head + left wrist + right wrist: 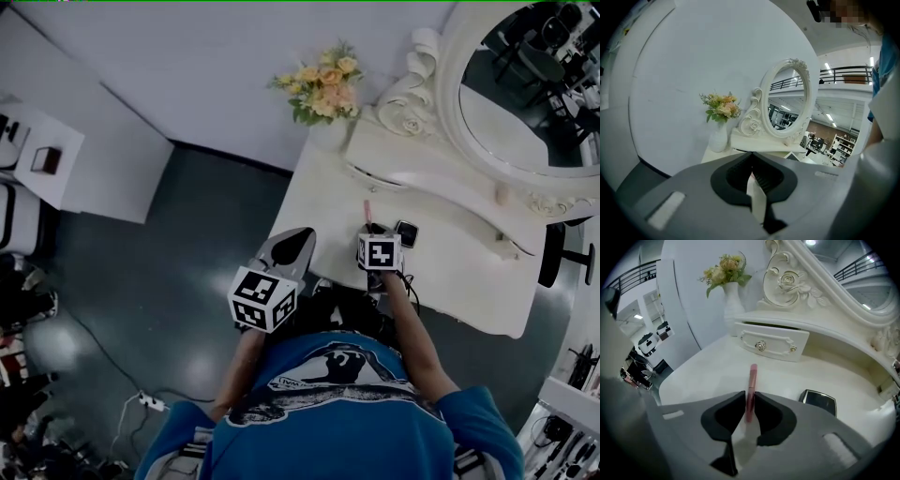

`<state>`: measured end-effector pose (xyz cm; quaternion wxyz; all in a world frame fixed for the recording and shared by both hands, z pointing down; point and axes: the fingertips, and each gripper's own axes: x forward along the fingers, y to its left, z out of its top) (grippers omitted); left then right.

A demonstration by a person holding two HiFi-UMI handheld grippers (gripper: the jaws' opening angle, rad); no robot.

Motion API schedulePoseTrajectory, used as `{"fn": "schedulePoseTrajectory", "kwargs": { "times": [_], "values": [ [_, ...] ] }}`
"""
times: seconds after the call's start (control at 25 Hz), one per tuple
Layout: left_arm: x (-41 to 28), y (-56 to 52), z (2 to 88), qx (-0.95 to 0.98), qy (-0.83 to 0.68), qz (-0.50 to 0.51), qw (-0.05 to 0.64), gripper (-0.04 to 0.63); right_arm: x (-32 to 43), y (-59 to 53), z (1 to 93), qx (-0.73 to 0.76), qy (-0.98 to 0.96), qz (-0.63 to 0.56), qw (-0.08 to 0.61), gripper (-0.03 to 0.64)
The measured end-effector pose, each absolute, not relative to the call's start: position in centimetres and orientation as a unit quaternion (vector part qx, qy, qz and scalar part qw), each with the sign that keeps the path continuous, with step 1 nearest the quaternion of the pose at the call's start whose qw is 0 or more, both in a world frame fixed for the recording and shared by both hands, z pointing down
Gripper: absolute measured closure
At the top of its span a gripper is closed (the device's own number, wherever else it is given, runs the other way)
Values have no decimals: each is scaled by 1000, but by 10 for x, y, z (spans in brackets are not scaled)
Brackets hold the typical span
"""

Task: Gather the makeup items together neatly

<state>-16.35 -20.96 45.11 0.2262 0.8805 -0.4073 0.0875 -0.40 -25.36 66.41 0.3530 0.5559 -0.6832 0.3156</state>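
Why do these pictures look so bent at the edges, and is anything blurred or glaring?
Both gripper views are fisheye: black corners, and the mirror frame bows. Left gripper view: a mosaic patch was added afterwards. Right gripper view: the pink tube between the right gripper's jaws is sharp. Head view: soft, dim light, pale sheen on the floor.

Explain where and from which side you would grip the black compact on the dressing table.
Probably across two opposite edges of the black compact, coming from above: it lies flat, thin and square on the dressing table, so only its edges offer the jaws purchase.
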Motion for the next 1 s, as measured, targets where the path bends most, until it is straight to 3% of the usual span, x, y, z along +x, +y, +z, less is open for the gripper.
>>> {"fn": "schedulePoseTrajectory", "kwargs": {
  "times": [0.56, 1.0],
  "values": [
    [-156, -217, 453, 890, -387, 79, 227, 583, 4, -237, 655, 560, -676, 356, 320, 572],
    [-90, -214, 450, 912, -332, 95, 220, 583, 63, -217, 620, 589, -675, 366, 253, 572]
  ]
}}
